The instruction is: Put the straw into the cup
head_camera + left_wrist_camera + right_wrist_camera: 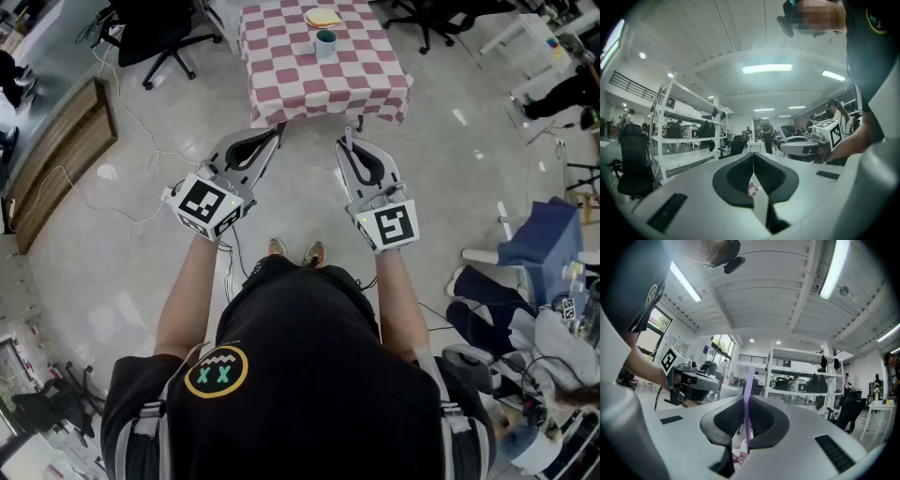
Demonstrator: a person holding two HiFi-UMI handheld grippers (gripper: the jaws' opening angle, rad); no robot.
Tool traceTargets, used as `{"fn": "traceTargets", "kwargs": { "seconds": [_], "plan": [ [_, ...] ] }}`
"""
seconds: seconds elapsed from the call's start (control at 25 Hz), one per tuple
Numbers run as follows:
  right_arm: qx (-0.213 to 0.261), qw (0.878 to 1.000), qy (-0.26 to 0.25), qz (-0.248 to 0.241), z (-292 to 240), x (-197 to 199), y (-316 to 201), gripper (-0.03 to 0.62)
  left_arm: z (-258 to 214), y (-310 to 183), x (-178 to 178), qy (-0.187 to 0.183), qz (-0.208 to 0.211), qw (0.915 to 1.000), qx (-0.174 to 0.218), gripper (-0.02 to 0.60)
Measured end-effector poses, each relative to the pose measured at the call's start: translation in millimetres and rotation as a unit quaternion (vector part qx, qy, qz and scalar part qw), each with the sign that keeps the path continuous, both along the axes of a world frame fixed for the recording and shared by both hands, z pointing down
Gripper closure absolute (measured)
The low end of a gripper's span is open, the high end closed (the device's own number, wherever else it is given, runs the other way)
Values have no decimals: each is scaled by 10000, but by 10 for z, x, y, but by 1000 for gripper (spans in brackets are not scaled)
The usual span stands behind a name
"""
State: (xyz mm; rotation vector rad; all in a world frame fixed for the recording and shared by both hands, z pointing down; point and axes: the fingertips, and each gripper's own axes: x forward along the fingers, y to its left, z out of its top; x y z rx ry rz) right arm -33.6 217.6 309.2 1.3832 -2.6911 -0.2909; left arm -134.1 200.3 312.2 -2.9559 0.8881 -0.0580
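Between the clamped jaws of the right gripper stands a thin, pale purple straw, poking above them; the left gripper is pressed together, empty

Small table draped in a red-and-white checked cloth at the far end of the pale glossy floor, a flat yellow plate-like thing on top. Black wheeled office chair to its left. Long wooden bench nearer the left edge. Elsewhere, white metal shelving rack loaded with dark bags.
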Motion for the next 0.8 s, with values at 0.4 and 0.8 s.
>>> {"fn": "traceTargets", "kwargs": {
  "seconds": [0.4,0.8],
  "plan": [
    [16,10000,5,9,0,12,14,549,9,13,14,-2,4,10000,-4,561],
    [-66,9999,-116,-22,24,63,11,544,13,18,67,-13,20,10000,6,561]
  ]
}}
